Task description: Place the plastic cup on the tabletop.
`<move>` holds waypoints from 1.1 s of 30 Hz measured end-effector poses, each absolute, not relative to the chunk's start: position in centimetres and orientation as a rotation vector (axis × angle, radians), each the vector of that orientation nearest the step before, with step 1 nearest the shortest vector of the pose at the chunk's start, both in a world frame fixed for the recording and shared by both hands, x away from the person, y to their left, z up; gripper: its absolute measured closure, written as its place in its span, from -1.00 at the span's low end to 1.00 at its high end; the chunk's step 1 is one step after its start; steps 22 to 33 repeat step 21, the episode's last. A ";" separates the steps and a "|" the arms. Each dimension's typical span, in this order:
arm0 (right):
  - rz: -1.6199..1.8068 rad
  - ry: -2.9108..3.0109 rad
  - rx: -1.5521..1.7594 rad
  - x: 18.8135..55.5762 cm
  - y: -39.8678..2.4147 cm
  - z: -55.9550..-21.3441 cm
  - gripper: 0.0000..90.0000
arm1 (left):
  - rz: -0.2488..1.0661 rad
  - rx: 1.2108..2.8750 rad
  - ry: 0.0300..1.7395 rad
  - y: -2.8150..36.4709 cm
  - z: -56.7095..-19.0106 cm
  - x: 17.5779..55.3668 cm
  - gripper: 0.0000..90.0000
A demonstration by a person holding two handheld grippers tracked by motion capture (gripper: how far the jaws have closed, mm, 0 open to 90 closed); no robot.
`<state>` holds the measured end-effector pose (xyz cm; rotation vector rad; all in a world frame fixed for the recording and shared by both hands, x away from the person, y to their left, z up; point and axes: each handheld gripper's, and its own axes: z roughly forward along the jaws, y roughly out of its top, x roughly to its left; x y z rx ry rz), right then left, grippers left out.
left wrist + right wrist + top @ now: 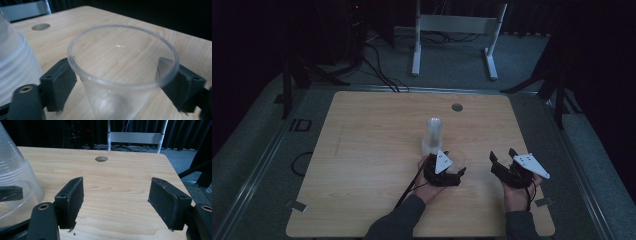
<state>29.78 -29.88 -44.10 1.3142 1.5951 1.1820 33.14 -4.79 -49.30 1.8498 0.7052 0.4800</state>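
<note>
The left gripper view shows a clear plastic cup [123, 72] upright on the worktop [75, 22], mouth up, its long axis vertical. It stands between the left tongs [117, 82], whose jaws are spread apart at the rim on either side. The high view places it just beside a stack of cups [432, 135]. The right tongs [116, 205] are apart with bare wood between.

Dim overhead view, brighter, softer close-ups.
</note>
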 end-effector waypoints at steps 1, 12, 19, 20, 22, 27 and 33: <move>1.181 1.596 1.315 29.8 -29.9 -44.1 -0.38 | 0.480 1.861 0.704 -4.7 -49.3 33.1 -0.68; 1.179 1.603 1.318 29.8 -29.9 -44.2 -0.40 | 0.443 1.881 0.742 -2.4 -49.6 32.4 -0.75; 1.176 1.608 1.326 29.9 -29.9 -44.3 -0.41 | 0.455 1.885 0.763 -0.7 -49.8 31.6 -0.73; 1.174 1.608 1.327 29.9 -29.9 -44.3 -0.41 | 0.457 1.886 0.762 -0.4 -49.8 31.4 -0.73; 1.173 1.607 1.328 29.9 -30.0 -44.3 -0.41 | 0.461 1.884 0.766 -0.1 -49.8 31.3 -0.72; 1.173 1.607 1.328 29.9 -30.0 -44.3 -0.41 | 0.461 1.884 0.766 -0.1 -49.8 31.3 -0.72; 1.173 1.607 1.328 29.9 -30.0 -44.3 -0.41 | 0.461 1.884 0.766 -0.1 -49.8 31.3 -0.72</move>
